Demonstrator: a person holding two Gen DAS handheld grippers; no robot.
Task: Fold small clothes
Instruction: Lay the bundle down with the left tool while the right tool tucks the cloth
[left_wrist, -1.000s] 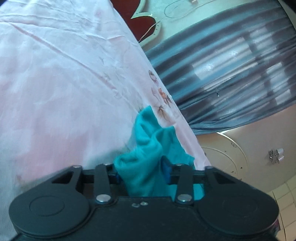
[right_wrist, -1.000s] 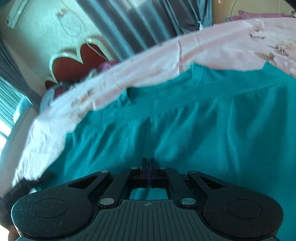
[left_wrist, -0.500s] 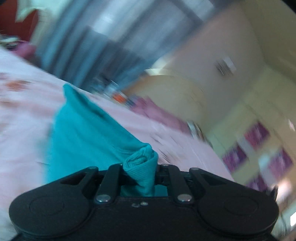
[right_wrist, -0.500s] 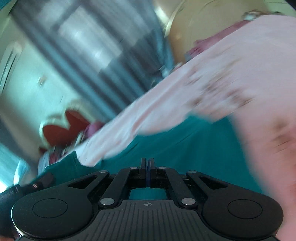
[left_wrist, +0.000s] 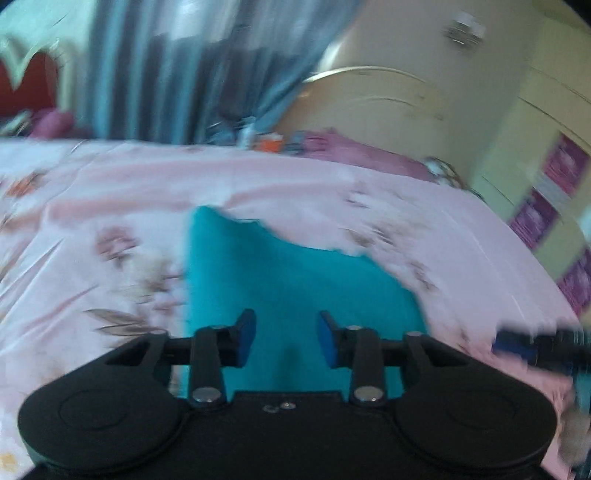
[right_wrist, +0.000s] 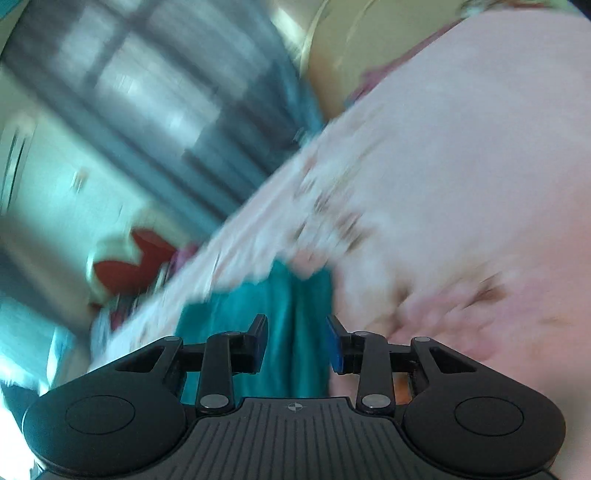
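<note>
A teal garment (left_wrist: 295, 280) lies folded on the pink flowered bedsheet (left_wrist: 110, 206). In the left wrist view my left gripper (left_wrist: 287, 338) hangs over the garment's near part; its jaws are opening, the blue pads stand apart and no cloth is pinched between them. In the right wrist view, which is blurred, the teal garment (right_wrist: 291, 317) runs away from my right gripper (right_wrist: 297, 341), whose jaws are also opening with nothing clamped between them. A tip of the right gripper (left_wrist: 517, 343) shows at the right edge of the left wrist view.
Grey-blue curtains (left_wrist: 192, 74) hang behind the bed. A red headboard (left_wrist: 26, 85) stands at the far left, a cream cabinet (left_wrist: 376, 99) at the back right. Purple cloth and small items (left_wrist: 332, 147) lie along the bed's far edge.
Both grippers held bunched teal cloth, swung it across the bed and have let it go; their jaws now stand apart. The garment lies flatter and narrower.
</note>
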